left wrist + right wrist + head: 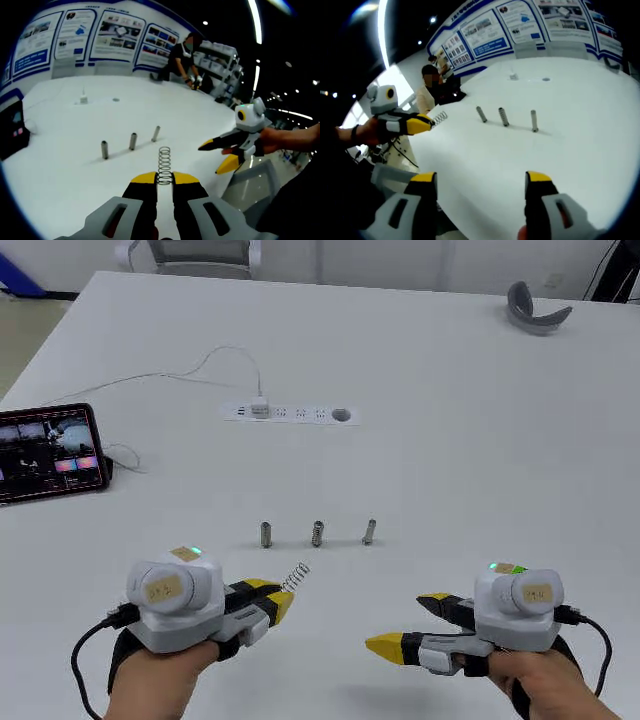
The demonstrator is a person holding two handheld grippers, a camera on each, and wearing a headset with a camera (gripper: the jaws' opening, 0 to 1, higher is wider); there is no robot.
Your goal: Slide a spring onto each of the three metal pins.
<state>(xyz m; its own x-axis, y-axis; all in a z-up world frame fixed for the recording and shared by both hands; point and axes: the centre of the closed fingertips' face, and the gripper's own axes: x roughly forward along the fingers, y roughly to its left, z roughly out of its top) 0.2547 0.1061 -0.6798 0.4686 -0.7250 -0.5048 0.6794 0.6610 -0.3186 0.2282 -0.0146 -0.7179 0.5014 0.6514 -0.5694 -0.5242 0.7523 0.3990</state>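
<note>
Spring (296,575) pinched by one end in the jaws of left gripper (278,598), just in front of the three metal pins (317,533). Right gripper (403,622) jaws spread wide, front-right of the pins.

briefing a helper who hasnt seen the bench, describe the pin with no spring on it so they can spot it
On the white table, nearer the person than the power strip, three metal pins stand in a row. The bare pin is at the row's right end in the head view; it looks slim and smooth, while its two neighbours look thicker, with coils around them.
</note>
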